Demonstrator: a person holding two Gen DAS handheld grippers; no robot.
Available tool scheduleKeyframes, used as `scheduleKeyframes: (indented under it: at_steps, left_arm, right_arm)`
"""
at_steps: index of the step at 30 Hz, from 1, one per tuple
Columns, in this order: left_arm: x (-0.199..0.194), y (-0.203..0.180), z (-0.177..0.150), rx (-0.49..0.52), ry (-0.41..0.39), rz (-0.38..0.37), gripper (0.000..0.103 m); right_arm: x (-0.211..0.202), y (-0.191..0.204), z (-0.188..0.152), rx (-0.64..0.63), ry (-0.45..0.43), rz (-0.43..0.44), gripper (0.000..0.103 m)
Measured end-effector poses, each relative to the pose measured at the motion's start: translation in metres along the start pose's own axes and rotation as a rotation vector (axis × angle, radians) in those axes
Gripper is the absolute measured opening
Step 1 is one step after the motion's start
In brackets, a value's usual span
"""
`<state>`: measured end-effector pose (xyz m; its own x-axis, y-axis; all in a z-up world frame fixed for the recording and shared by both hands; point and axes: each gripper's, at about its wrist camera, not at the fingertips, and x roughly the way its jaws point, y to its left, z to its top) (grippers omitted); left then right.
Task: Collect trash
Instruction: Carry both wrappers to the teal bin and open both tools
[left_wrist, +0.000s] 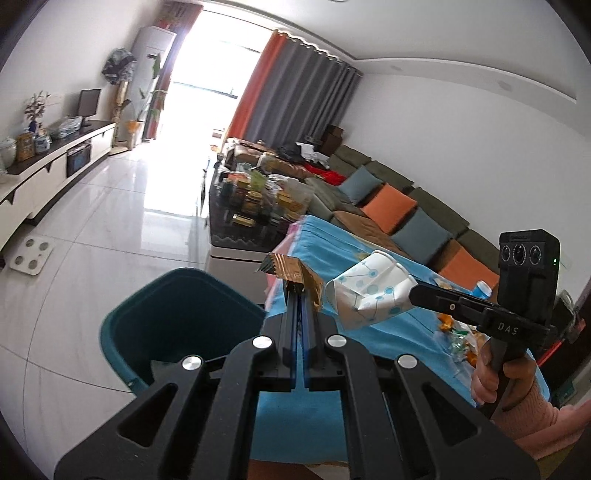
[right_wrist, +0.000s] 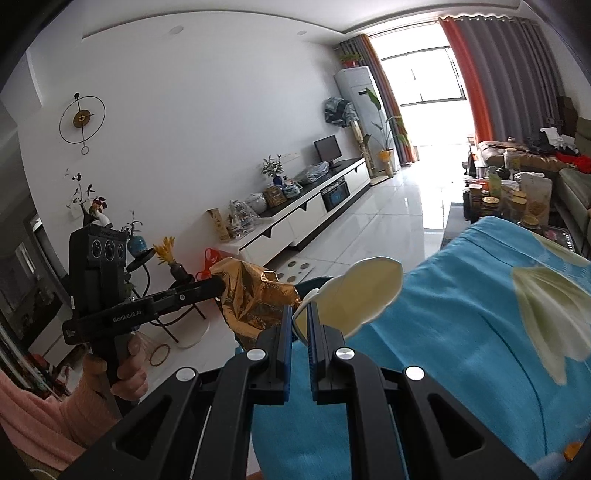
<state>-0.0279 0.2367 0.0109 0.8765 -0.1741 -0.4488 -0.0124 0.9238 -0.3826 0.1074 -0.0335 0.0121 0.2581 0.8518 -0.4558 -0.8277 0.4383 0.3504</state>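
My left gripper (left_wrist: 298, 291) is shut on a crinkled gold wrapper (left_wrist: 291, 271), held above the near rim of a teal bin (left_wrist: 177, 314) on the floor. To its right, my right gripper (left_wrist: 413, 291) is shut on a crushed white paper cup with blue dots (left_wrist: 369, 291), over the edge of the blue-clothed table (left_wrist: 388, 332). In the right wrist view, the right gripper (right_wrist: 300, 312) pinches the flattened cup (right_wrist: 362, 291). The left gripper (right_wrist: 218, 286) holds the gold wrapper (right_wrist: 255, 295) beside it. Only a sliver of the bin (right_wrist: 317, 281) shows there.
More wrappers (left_wrist: 454, 336) and a blue-capped bottle (left_wrist: 482, 288) lie on the blue cloth. A cluttered dark coffee table (left_wrist: 251, 195) stands beyond, with a sofa (left_wrist: 406, 206) to the right. A white scale (left_wrist: 31, 254) lies on the glossy tiled floor. A TV cabinet (right_wrist: 314, 210) lines the far wall.
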Motion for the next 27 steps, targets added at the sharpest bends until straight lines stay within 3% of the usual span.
scheduleKeyframes:
  at_steps: [13, 27]
  left_arm:
    - [-0.009, 0.041, -0.003, -0.066, -0.001, 0.102, 0.002]
    - [0.004, 0.065, -0.015, -0.107, 0.049, 0.168, 0.002]
  right_arm:
    - [0.056, 0.011, 0.016, -0.022, 0.067, 0.045, 0.007]
    - [0.108, 0.022, 0.018, -0.031, 0.167, 0.025, 0.007]
